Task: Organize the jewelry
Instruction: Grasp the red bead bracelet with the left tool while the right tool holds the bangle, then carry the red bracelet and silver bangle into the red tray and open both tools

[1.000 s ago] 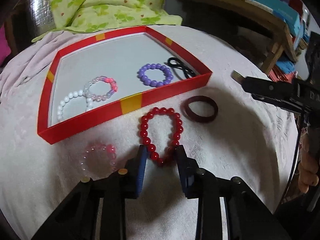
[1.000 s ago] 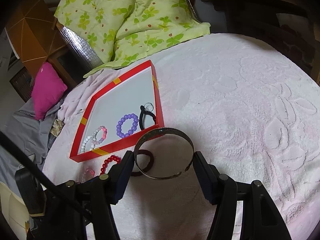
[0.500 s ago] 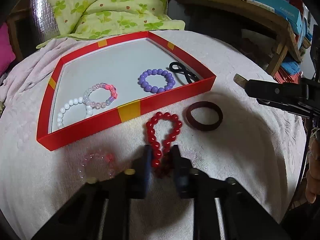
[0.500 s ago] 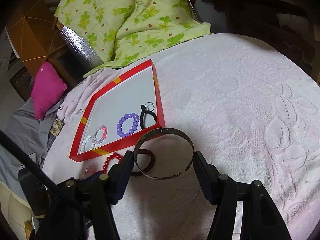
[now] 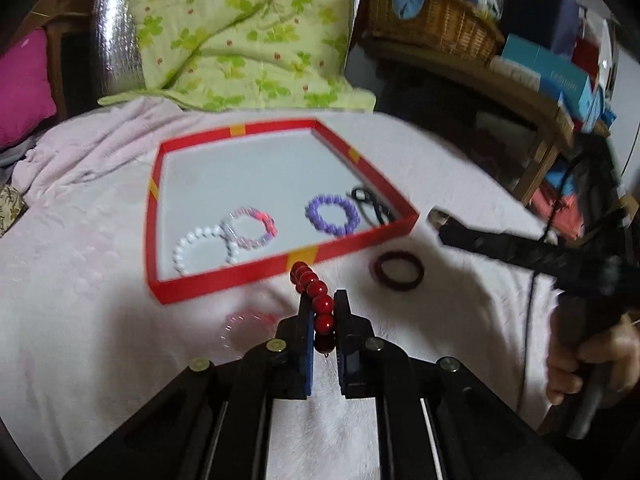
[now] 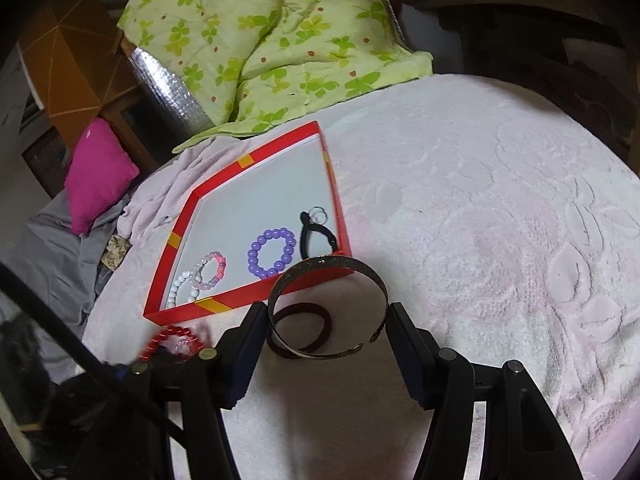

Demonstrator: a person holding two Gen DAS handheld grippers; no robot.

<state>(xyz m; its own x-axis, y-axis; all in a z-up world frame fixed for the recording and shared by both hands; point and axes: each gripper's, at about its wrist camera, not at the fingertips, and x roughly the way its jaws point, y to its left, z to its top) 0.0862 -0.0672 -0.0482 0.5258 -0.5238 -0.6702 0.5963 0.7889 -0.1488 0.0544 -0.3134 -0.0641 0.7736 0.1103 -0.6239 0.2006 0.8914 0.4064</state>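
Where fingers (image 5: 304,322) close, red bracelet's (image 5: 316,300) end hidden.

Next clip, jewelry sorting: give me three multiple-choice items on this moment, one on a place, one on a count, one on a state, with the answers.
1. Where does the dark red bangle lie?
A. inside the red tray
B. on the cloth just outside the tray's near wall
C. in the basket

2. How many beaded bracelets lie inside the tray?
A. three
B. one
C. five

3. What is the left gripper doing?
A. open over the tray
B. shut on the red bead bracelet
C. holding the metal cuff

Answers: 1 B, it sits on the cloth beside the wall. 2 A, white, pink and purple. 3 B, the beads run up from between its jaws.
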